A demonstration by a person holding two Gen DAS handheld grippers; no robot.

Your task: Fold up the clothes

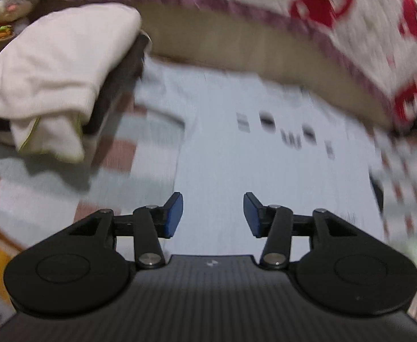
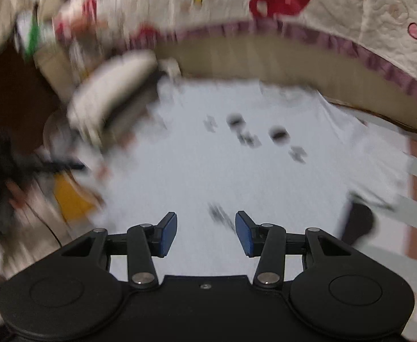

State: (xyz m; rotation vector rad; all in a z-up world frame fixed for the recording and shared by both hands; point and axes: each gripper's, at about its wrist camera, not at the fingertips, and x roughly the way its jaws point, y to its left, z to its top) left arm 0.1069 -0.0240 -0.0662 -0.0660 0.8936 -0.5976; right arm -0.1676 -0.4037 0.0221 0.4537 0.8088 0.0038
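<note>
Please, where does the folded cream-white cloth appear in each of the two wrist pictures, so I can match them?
Left wrist view: the folded cream-white cloth is at upper left, sharp, on a dark support, left of the pale blue T-shirt.
Right wrist view: same cloth at upper left of centre, blurred, smaller.
Shared landmark: the dark print marks on the T-shirt, right of the cloth in both.
</note>
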